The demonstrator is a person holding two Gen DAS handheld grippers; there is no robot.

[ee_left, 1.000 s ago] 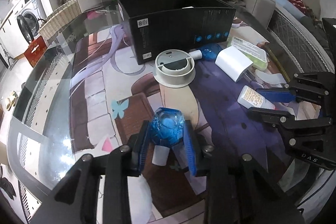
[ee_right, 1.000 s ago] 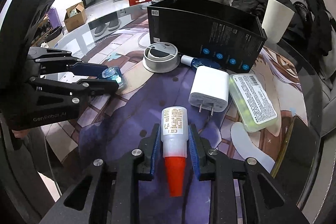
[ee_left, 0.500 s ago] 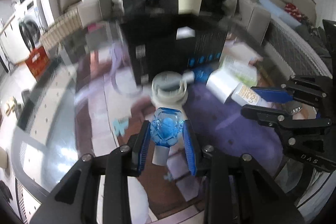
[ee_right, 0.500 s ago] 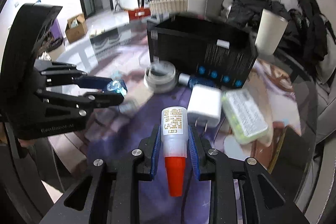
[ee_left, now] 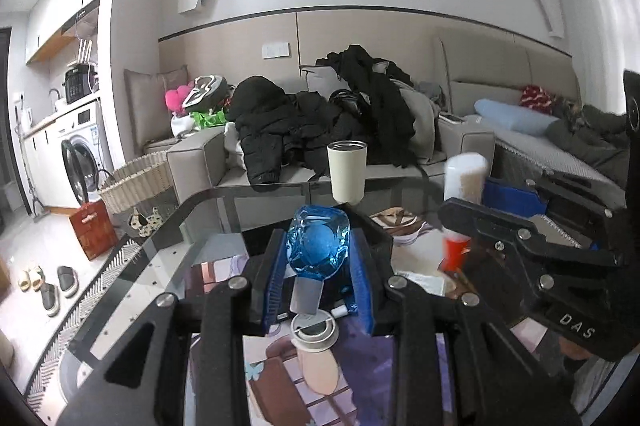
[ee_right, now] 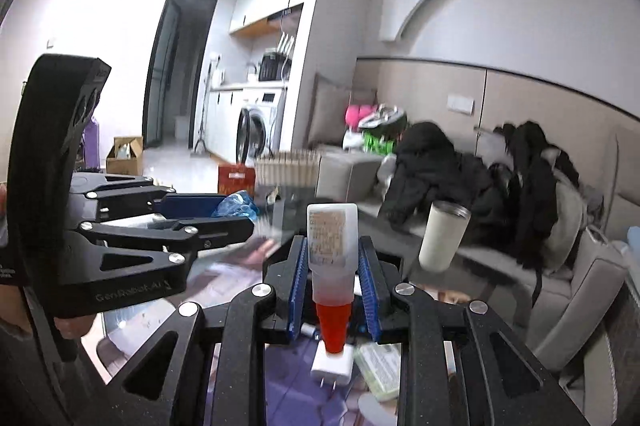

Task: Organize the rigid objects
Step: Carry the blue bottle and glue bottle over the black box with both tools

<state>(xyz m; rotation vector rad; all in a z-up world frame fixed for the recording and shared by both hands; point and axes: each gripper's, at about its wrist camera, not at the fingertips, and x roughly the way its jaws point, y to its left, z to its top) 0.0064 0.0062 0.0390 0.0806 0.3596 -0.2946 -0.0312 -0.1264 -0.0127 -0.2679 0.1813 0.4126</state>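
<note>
Between the blue ribbed pads of the left tongs sits a faceted blue glass bottle, translucent and rounded, its pale neck pointing back toward the camera; the tongs pinch it at both sides and hold it raised above the black box. The right tongs clamp a white plastic glue bottle, cylindrical, with a printed label and an orange cone cap pointing toward the camera, also lifted over the box. In the left view the right tongs reach in from the right of the box, level and nearly horizontal. Both tools are tilted up, looking across the room. Below the blue bottle, nearer than the box, a round white disc-shaped device lies on the glass tabletop with its printed mat. A white charger and a pale green case lie under the glue bottle. Beyond the box stands a cream tumbler with a metal rim.
</note>
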